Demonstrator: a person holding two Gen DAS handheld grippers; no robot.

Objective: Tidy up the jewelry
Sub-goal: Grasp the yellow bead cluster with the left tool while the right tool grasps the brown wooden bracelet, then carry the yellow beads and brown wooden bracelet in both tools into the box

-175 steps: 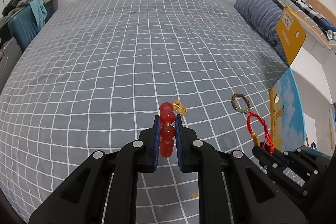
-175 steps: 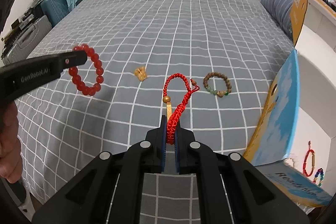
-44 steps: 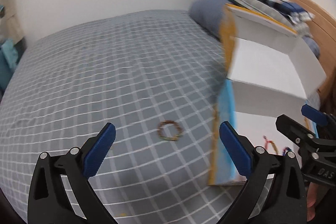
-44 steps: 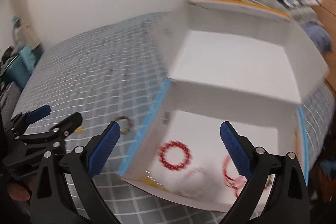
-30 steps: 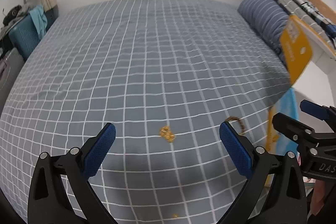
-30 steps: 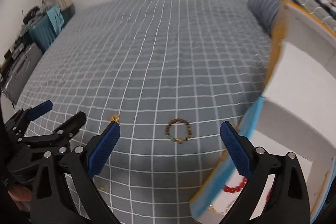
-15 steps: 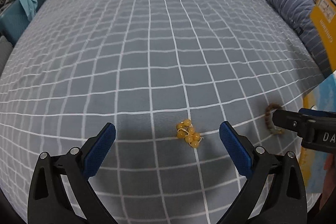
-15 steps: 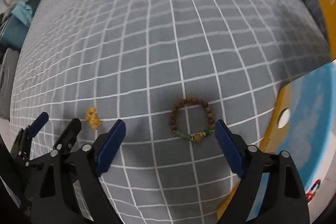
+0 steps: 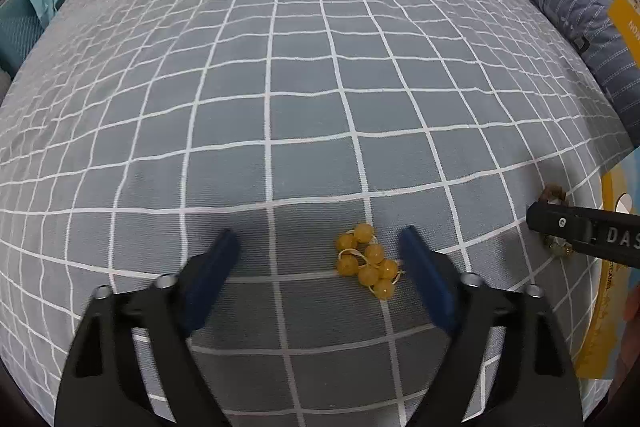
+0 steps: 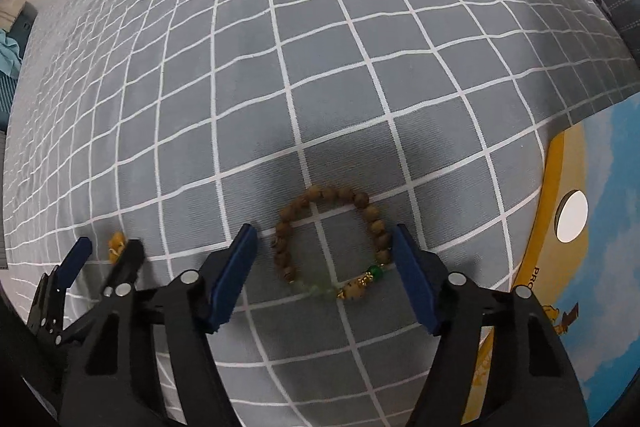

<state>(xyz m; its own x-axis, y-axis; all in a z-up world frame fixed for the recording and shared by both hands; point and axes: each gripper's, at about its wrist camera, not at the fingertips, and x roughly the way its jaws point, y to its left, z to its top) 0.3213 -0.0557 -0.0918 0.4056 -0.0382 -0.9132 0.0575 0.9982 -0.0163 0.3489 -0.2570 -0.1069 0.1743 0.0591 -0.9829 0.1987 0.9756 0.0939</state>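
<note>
I have both tools low over the bed (image 9: 280, 107), each lined up on its own piece. My left hand-held gripper (image 9: 320, 263) is spread wide and holds nothing; the clump of yellow beads (image 9: 368, 261) lies on the bed cover between its fingers, well off centre and close to the right-hand pad. The clump's long axis runs slantwise, from its far end near the middle of the gap back toward that right pad, so I judge I need to slide the left tool rightward before closing.

My right hand-held gripper (image 10: 324, 263) is also wide open and empty. The brown bead bracelet (image 10: 332, 239) lies flat as an open ring between its pads, with the green and gold beads on the near side, just beside the right pad. The ring nearly fills the gap, so closing would squeeze it across its width.

The box (image 10: 580, 267) stands just right of the bracelet. The right view shows the whole ring; the left view shows only a scrap of it behind the right tool's finger. The left view shows the yellow beads clearly, while the right view catches only a sliver of them.
</note>
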